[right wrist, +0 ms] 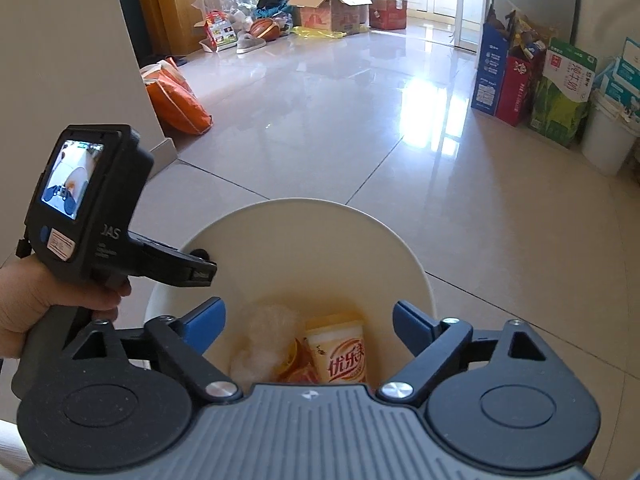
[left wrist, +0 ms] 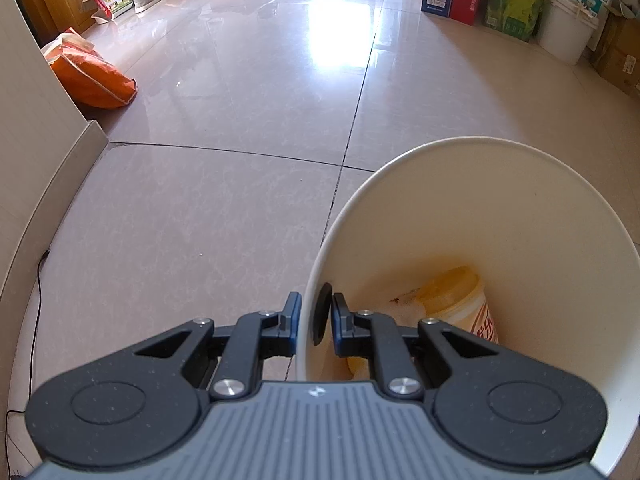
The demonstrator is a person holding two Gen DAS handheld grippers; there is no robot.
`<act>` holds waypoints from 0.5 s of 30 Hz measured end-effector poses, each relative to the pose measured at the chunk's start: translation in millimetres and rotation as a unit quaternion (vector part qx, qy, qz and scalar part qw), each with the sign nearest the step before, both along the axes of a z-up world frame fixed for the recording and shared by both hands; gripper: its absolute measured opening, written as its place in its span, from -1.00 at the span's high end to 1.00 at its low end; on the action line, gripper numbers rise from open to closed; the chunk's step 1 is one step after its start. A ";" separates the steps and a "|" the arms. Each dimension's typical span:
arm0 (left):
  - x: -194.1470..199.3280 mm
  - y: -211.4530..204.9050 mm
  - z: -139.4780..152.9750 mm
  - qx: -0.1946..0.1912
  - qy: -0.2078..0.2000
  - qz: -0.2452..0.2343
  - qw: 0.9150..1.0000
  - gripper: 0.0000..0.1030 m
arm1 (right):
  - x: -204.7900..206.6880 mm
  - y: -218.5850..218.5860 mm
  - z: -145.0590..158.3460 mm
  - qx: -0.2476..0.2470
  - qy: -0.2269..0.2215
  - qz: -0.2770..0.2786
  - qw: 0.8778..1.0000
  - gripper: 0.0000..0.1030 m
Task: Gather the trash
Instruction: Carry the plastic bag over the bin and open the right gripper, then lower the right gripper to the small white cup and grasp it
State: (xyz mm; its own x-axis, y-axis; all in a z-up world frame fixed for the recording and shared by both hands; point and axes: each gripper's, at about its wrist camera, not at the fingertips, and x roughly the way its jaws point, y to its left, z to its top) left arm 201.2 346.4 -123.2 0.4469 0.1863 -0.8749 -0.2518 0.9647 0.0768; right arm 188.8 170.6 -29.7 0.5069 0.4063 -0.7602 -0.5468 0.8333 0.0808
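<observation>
- Right wrist view looks straight down into the white bin point(right wrist: 304, 240), which holds a yellow drink cup point(right wrist: 340, 350) with red lettering, a wad of pale crumpled wrap point(right wrist: 266, 332) beside it, and some orange-red scrap point(right wrist: 298, 364) between the two.
- Left wrist view shows the same bin point(left wrist: 480, 208) from its rim side; the cup point(left wrist: 464, 300) lies low against the inner wall.
- Left claw point(left wrist: 316, 320) is closed narrow on the bin's rim, one finger outside the wall and the other inside, so it carries or steadies the bin; the person's hand point(right wrist: 52, 300) grips its handle.
- Right claw point(right wrist: 308, 324) hangs wide apart over the bin's mouth, holding nothing.
- Judged from this, the step in hand is a drop into the bin just finished, or a pause between pickups; which of the two cannot be told.
- Next move calls for finding more litter and bringing the free claw to it while the bin goes along. The shiny tiled floor point(left wrist: 240, 128) near the bin shows none.
- Farther off are an orange bag point(right wrist: 176, 100) by the wall corner, a basketball point(right wrist: 265, 28) amid clutter, open cartons point(right wrist: 332, 10), and boxes point(right wrist: 508, 80) along the right wall; whether any counts as trash is unclear.
- Hidden: the bin's floor under the litter, its outer base, and whether it rests on the tiles or is lifted.
</observation>
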 end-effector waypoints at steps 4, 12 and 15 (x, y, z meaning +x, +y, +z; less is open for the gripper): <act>-0.2 0.2 0.2 0.000 0.000 0.000 1.000 0.73 | 0.3 -8.6 -2.4 0.007 0.000 -0.012 1.000 -0.83; -0.9 1.4 1.0 -0.001 0.000 0.002 1.000 0.73 | -8.2 -37.1 -12.5 0.027 -0.018 -0.052 0.998 -0.85; -0.4 1.9 1.4 -0.002 0.000 0.002 1.000 0.73 | -14.2 -56.9 -19.2 0.033 -0.025 -0.071 0.997 -0.89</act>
State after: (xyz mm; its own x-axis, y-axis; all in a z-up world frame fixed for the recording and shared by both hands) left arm 200.8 348.4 -121.8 0.4462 0.1839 -0.8758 -0.2552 0.9642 0.0725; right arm 174.5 113.7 -48.9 0.5997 0.3762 -0.7063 -0.4288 0.8963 0.1132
